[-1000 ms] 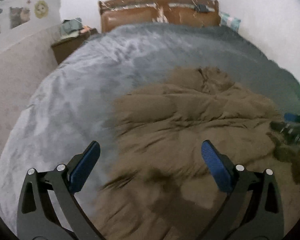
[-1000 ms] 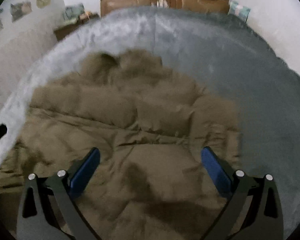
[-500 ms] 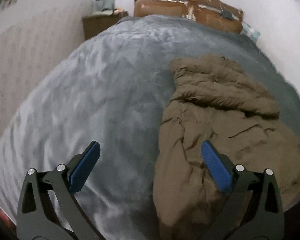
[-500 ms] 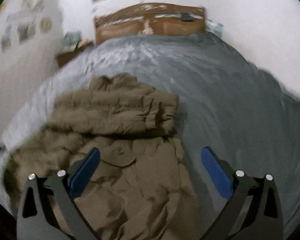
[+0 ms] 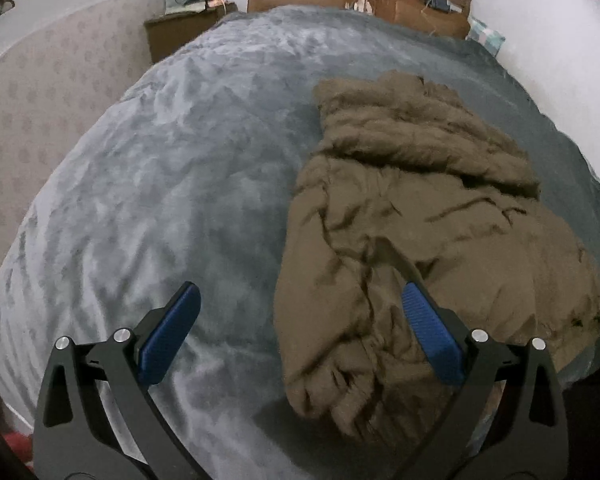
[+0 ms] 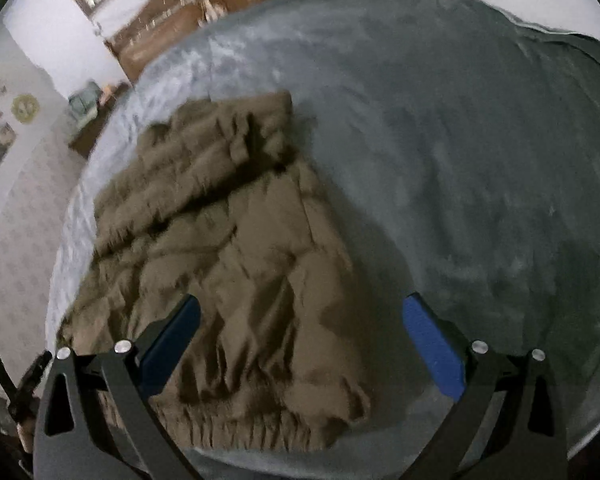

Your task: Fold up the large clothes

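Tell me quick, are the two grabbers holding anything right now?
Left gripper: open, holding nothing, above the puffy brown jacket's edge.
Right gripper: open, holding nothing.

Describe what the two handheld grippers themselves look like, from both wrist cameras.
Both match. The left gripper and the right gripper each have two black angular arms with triangular cut-outs and a pair of round silver bolt heads per arm. The jaws carry flat blue pads with a fine ribbed texture. No cables, labels or markings show, and no hand or sleeve is clearly visible.
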`<state>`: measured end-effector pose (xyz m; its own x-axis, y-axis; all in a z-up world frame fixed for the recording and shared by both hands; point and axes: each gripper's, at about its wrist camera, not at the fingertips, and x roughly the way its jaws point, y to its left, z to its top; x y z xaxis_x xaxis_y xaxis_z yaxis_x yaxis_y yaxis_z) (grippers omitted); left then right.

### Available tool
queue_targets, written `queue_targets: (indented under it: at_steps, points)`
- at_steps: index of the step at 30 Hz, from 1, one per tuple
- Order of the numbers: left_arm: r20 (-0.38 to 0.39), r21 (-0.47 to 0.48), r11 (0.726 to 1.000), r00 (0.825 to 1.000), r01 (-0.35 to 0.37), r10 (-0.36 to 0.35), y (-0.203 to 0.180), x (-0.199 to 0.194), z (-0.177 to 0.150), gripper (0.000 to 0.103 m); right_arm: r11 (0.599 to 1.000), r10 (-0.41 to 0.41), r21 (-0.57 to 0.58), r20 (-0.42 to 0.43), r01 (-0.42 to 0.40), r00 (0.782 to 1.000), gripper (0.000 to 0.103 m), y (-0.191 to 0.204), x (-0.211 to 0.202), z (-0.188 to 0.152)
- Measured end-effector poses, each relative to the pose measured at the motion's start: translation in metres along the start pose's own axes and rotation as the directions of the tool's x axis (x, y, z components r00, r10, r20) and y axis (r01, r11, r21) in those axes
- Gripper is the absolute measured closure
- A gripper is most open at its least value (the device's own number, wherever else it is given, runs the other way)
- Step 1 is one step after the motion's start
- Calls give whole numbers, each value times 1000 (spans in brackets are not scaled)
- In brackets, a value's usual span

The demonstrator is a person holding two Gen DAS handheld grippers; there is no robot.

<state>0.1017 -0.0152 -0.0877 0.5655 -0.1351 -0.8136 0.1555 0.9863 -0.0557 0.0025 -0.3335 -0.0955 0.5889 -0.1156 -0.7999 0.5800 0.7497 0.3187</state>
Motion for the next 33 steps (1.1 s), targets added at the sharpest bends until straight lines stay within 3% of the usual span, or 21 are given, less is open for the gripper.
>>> queue_targets:
  at_steps: [4,9,12,14,16,17,18,20,21,23,28,33]
  points:
    - [-65,67,998,998,-10,15,-17,-5,-12,3,990,-97,-106,-5,96,995,2,13,-7,-10]
    - [-51,166,985,997,-50,60,-33,-15,-22,3,974,-84,-220,-102,60,991,2,22,-10,-26]
    - [-109,176,984,992,-37,57,-33,1,-22,6,977,-73,-210,-167,37,983,2,17,2,-26]
    - [-168,177,984,984,-20,50,-34,18,-21,18,985,-81,-169,-261,37,962,7,10,26,-24]
    - [-214,174,985,976,-9,47,-35,35,-21,23,990,-80,-133,-342,37,936,11,3,47,-23]
    - [-228,173,985,973,0,40,-35,41,-21,34,993,-63,-114,-388,20,920,14,1,59,-24]
    - [-241,173,985,970,20,22,-35,46,-21,53,994,-47,-107,-428,1,903,21,0,69,-25]
    - [-246,169,983,969,74,-31,-37,46,-22,69,990,-69,-142,-492,-2,868,63,5,88,-30]
    - [-221,161,983,974,93,-56,-36,40,-20,73,985,-71,-171,-494,-16,866,67,11,90,-32]
    - [-156,132,983,982,126,-105,-30,21,-17,76,979,-70,-201,-464,-28,883,78,20,82,-33]
    - [-6,118,981,988,153,-154,-19,-33,-7,78,975,-14,-217,-300,-54,954,83,21,26,-32]
    - [53,196,963,978,186,-200,-32,-80,-3,80,981,36,-180,-210,-75,977,84,-3,-15,-31]
